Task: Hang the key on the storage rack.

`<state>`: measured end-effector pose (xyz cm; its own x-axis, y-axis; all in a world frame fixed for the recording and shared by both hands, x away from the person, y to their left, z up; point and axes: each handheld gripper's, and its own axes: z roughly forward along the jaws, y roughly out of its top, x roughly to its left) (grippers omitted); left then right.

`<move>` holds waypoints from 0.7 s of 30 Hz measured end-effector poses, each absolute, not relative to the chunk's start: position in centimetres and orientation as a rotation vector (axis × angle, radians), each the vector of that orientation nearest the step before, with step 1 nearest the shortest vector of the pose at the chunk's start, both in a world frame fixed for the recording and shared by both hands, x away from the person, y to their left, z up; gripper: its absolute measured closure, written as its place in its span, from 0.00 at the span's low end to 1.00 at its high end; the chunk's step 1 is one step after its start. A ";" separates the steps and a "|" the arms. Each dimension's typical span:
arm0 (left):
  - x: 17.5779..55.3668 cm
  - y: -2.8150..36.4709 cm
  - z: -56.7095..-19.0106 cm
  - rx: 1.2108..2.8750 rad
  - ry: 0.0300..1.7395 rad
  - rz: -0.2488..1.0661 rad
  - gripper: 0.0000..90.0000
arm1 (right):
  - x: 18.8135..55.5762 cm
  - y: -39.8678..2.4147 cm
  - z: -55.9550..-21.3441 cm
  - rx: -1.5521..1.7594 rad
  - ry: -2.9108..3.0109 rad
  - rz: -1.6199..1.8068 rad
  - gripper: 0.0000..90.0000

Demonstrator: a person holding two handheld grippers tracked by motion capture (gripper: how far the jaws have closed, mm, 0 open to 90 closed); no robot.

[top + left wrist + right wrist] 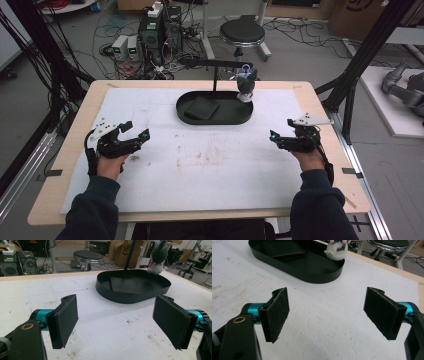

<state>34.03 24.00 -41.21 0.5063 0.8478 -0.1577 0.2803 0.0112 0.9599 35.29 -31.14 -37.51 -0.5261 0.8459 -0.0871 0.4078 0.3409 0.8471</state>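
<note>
Both sleeves cut off below, left tool and right tool gaping empty, plush toy partly cropped at tray.

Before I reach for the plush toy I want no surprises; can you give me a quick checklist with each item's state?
1. Left tongs open, nothing between the pads: ok.
2. Right tongs open, nothing between the pads: ok.
3. Plush toy at the tray's right end, in plain sight: ok.
4. Toy hanging from the stand or resting on the tray: cannot tell.
5. Mat between tongs and tray bare: ok.
6. Dark flat pad in the tray lies apart from the toy: ok.
</note>
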 end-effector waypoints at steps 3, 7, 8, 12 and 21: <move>33.9 23.9 -41.2 1.547 1.003 0.591 0.22 | 34.5 -30.9 -38.1 1.080 2.081 1.094 0.23; 33.8 23.9 -41.2 1.544 1.001 0.598 0.22 | 33.7 -30.9 -38.6 1.076 2.069 1.102 0.23; 33.7 23.9 -41.2 1.543 0.999 0.602 0.22 | 33.6 -30.9 -38.8 1.076 2.068 1.102 0.23; 33.6 23.8 -41.1 1.538 0.987 0.607 0.22 | 32.9 -31.1 -39.3 1.089 2.058 1.104 0.23; 33.1 23.6 -41.0 1.547 0.967 0.614 0.22 | 32.0 -31.5 -39.7 1.100 2.041 1.079 0.23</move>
<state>33.14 23.55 -41.00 0.5230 0.8429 -0.1265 0.2448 -0.0064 0.9696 32.03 -31.51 -39.71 -0.4949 0.8624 -0.1069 0.3970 0.3338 0.8549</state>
